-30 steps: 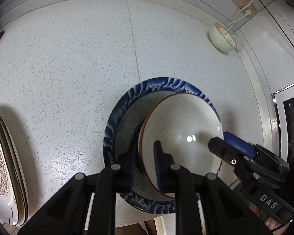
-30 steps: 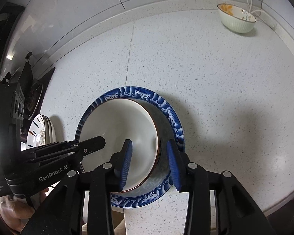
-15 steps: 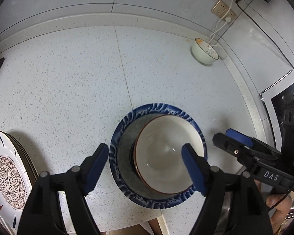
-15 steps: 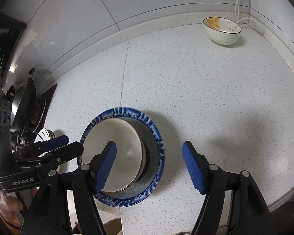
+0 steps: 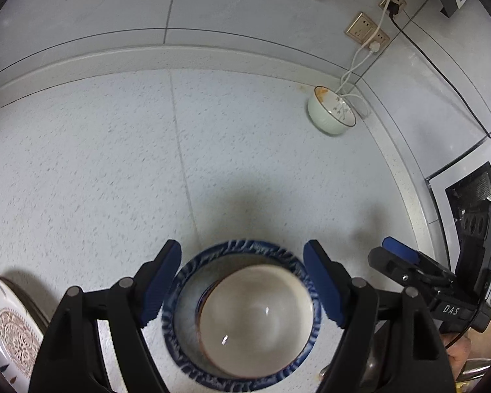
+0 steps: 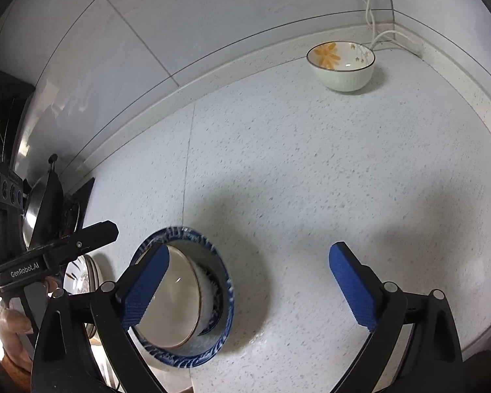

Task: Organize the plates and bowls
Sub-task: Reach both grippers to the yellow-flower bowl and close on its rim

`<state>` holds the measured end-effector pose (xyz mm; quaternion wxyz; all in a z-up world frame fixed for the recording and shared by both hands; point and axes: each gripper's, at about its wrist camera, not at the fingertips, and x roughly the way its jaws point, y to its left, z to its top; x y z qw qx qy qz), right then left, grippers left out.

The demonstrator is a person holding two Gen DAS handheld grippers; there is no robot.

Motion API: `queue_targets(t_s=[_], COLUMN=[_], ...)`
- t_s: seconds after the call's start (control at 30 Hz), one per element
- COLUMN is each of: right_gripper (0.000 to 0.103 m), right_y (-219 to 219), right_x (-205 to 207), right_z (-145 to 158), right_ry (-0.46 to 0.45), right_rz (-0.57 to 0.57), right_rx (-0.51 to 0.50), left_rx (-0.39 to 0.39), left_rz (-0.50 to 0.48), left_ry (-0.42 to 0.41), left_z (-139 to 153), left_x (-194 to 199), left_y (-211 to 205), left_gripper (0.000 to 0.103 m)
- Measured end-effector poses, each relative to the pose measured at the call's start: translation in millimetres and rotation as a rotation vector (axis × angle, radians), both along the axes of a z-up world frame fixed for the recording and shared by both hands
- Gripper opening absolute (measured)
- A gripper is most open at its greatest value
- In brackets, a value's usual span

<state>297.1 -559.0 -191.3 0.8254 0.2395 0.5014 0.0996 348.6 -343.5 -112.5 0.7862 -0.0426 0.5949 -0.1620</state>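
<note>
A white bowl with a brown rim rests tilted inside a blue-patterned bowl near the counter's front edge; both show in the right wrist view, the white bowl inside the blue bowl. My left gripper is open above them, holding nothing. My right gripper is open and empty, to the right of the bowls. A pale green bowl with a yellow flower stands at the back right corner, also in the left wrist view.
A stack of patterned plates lies at the left, seen also in the right wrist view. Wall sockets with white cables hang behind the green bowl. A pan and stove items stand far left. The speckled counter spreads between.
Both grippers let go of the white bowl, opened wide and pulled back and up. The white bowl now rests in the blue bowl.
</note>
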Motion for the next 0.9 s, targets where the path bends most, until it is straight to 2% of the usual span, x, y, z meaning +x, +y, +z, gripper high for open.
queue_targets(t_s=[0.17, 0.37, 0.57, 0.73, 0.9], right_gripper=[0.101, 0.102, 0.102, 0.102, 0.102], right_y=[-23.1, -66.9, -104.7, -127.2, -142.9], right_x=[21.0, 47.4, 87.6, 127.9, 169.5], right_z=[-6.5, -21.2, -22.2, -18.3, -21.9], right_ry=[0.001, 0.008, 0.024, -0.008, -0.032], right_rz=[0.001, -0.062, -0.125, -0.149, -0.176], right_rx=[0.052, 0.098, -0.051, -0.161, -0.208], left_rx=[-0.008, -0.048, -0.041, -0.035, -0.029], left_rz=[-0.024, -0.053, -0.081, -0.069, -0.053], left_ry=[-0.001, 0.043, 0.077, 0.057, 0.030], left_z=[-3.2, -23.3, -48.9, -66.2, -82.3], left_x=[37.5, 94.5, 142.9, 187.9, 224.4], left_y=[-25.5, -69.0, -117.0, -152.0, -183.4], left_gripper=[0.077, 0.077, 0.077, 0.077, 0.085])
